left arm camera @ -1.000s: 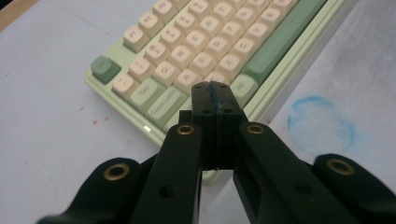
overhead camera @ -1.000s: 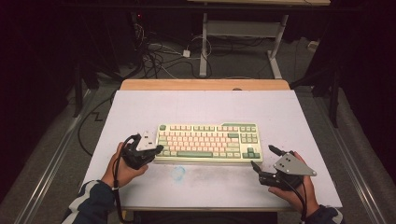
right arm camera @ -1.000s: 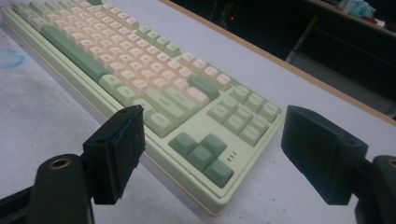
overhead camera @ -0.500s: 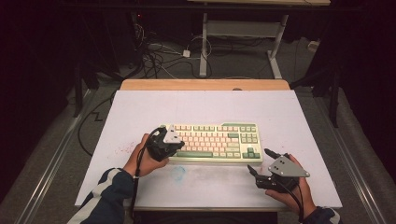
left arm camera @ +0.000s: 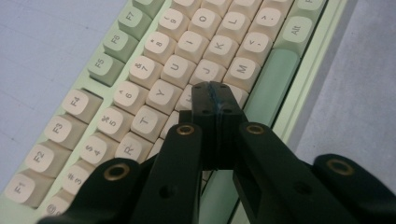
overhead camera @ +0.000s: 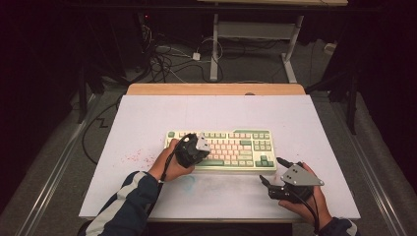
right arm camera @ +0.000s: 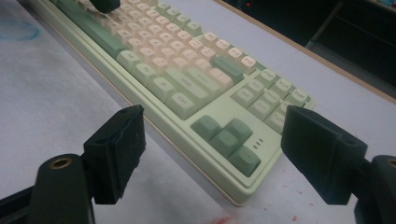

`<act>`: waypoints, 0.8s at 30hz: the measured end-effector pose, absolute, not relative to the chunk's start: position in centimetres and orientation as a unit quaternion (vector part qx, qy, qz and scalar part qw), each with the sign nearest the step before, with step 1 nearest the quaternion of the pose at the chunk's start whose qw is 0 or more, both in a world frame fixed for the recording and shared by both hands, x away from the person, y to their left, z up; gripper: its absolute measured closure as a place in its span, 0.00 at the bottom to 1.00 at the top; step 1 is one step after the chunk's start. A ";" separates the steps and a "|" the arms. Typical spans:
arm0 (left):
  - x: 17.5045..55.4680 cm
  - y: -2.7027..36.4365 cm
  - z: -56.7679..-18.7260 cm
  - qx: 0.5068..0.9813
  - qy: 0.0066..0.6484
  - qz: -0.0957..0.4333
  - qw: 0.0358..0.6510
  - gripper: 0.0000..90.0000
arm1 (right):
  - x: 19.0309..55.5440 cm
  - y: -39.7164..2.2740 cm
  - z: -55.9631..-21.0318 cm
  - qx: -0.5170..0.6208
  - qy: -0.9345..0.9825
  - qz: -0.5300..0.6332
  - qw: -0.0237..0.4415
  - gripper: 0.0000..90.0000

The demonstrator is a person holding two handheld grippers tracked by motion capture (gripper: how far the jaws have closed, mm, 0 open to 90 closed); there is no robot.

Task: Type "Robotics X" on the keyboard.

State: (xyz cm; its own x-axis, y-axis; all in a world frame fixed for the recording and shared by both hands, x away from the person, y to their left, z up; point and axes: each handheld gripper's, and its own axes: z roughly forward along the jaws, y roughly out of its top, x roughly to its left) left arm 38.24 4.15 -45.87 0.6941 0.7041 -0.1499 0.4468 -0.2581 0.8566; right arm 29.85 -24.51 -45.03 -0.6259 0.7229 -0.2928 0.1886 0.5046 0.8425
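Bare table (overhead camera: pixel 147 123) surrounds keyboard (overhead camera: pixel 236 147); left tool (left arm camera: pixel 215 100) together, right tool (right arm camera: pixel 212 154) apart.

Bare white table top (overhead camera: pixel 147 118) across the upper half of the high view, open strip along the lower edge, green-and-cream keyboard (overhead camera: pixel 246 142) blocking frame centre, red specks at centre left lying flat

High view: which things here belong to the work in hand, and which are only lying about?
In the work:
- keyboard
- left tongs, shut, tips over the letter keys
- right tongs, open, near the keyboard's right end

Lying about:
- red specks on the white table
- cables on the floor
- desk frame behind
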 end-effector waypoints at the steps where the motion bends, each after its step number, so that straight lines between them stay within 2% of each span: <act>1: 38.3 4.0 -46.0 0.784 0.368 0.135 0.482 0.97 | 29.9 -24.5 -45.0 0.284 0.804 0.409 0.327 0.25; 9: 38.4 3.8 -46.4 0.791 0.364 0.139 0.471 0.97 | 30.0 -24.4 -45.2 0.286 0.810 0.402 0.317 0.26; 15: 38.2 4.7 -45.1 0.769 0.363 0.159 0.501 0.97 | 30.0 -24.9 -44.7 0.298 0.793 0.413 0.334 0.27; 24: 37.6 6.8 -43.1 0.720 0.357 0.202 0.559 0.65 | 29.9 -25.3 -44.4 0.302 0.787 0.417 0.340 0.28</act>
State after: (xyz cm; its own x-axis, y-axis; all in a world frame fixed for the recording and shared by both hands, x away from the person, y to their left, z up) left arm 37.56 6.85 -43.15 0.6633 0.7404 -0.1086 0.2884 -0.1190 0.9501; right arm 29.95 -25.30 -44.40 -0.5859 0.7595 -0.2825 0.1923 0.4690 0.8620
